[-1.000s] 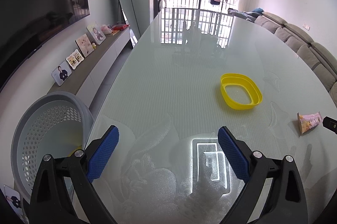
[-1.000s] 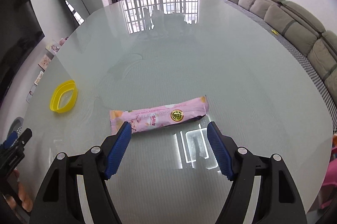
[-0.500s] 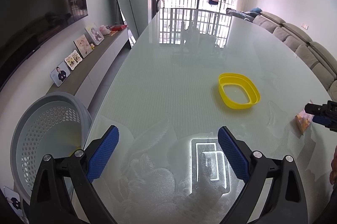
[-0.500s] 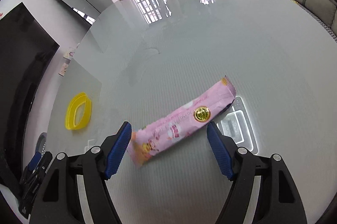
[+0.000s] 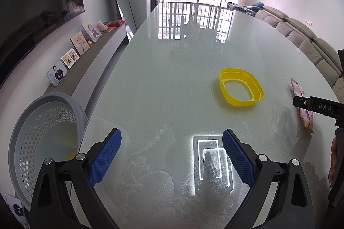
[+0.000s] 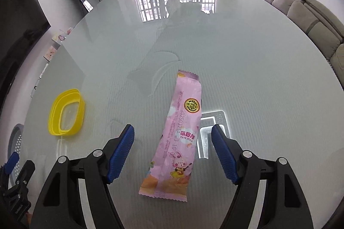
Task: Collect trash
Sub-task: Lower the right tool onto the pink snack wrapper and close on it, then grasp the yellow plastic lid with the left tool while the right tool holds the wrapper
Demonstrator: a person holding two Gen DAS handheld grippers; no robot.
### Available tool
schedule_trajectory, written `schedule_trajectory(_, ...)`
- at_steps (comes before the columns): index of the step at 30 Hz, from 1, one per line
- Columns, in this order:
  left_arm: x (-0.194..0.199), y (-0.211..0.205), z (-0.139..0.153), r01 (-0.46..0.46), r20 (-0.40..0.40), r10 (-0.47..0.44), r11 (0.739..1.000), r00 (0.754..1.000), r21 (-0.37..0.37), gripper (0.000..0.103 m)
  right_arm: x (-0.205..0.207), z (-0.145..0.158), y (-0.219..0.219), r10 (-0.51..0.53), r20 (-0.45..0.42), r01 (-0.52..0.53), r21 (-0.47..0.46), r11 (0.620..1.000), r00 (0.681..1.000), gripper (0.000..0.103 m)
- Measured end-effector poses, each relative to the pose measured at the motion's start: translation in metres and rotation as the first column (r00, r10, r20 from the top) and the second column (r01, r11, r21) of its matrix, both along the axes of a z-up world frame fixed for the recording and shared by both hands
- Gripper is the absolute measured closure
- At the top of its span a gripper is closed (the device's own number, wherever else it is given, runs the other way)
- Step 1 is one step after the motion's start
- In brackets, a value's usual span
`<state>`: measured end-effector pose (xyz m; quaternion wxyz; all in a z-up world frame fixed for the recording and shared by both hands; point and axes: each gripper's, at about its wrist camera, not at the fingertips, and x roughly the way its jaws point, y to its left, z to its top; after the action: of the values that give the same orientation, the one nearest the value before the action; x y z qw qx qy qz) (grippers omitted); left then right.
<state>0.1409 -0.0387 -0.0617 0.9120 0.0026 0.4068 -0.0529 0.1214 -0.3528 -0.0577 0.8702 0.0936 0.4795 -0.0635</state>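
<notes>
Wrapper [image 6: 178,134], pink and flat, lay on the glass counter [image 6: 247,69] between the spread jaws of the right gripper [image 6: 173,155], untouched; it looked light, thin and crinkly, likely slippery on glass, so a pinch across its narrow middle seemed best; the right gripper pointed steeply down over it; the left gripper [image 5: 172,155] hung released and empty near the grey basket [image 5: 43,134]; a yellow ring [image 5: 240,89] sat apart.

Wrapper [image 6: 178,134] reads "CUTE STICK"; tool, seemingly "DAS".
</notes>
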Motion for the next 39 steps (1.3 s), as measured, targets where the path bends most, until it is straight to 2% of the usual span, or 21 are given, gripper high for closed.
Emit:
schedule_trajectory(7, 0.004, -0.002, 0.004, 0.007, -0.017, -0.008, 1.0, 1.0, -0.017, 0.01, -0.005, -0.006, -0.001, -0.016, 0.015, 0.017, -0.063, 0.998, 1.0, 0.034)
schedule_trajectory(10, 0.005, -0.009, 0.012, 0.022, 0.008, -0.022, 1.0, 1.0, -0.002, 0.01, -0.004, -0.006, 0.006, -0.004, 0.029, 0.006, -0.092, 0.996, 1.0, 0.049)
schedule_trajectory(11, 0.006, -0.012, 0.014, 0.025, 0.014, -0.025, 1.0, 1.0, 0.002, 0.01, -0.004, -0.005, 0.008, 0.002, 0.033, 0.001, -0.097, 0.995, 0.999, 0.059)
schedule_trajectory(13, 0.011, -0.019, 0.018, 0.032, 0.016, -0.032, 0.999, 0.999, -0.002, 0.01, -0.003, -0.004, 0.009, 0.015, 0.043, -0.011, -0.104, 0.995, 0.999, 0.072)
schedule_trajectory(16, 0.019, -0.032, 0.019, 0.049, 0.006, -0.049, 0.999, 0.999, -0.003, 0.01, -0.002, -0.003, 0.009, 0.021, 0.054, -0.016, -0.078, 0.997, 0.998, 0.077)
schedule_trajectory(30, 0.056, -0.079, 0.008, 0.101, -0.066, -0.101, 0.995, 0.993, 0.002, 0.01, -0.023, 0.015, -0.01, 0.037, 0.144, -0.047, 0.066, 0.997, 0.989, 0.078)
schedule_trajectory(39, 0.076, -0.101, -0.011, 0.132, -0.136, -0.129, 0.991, 0.982, 0.016, 0.01, -0.039, 0.025, -0.02, 0.04, 0.188, -0.061, 0.111, 0.992, 0.981, 0.078)
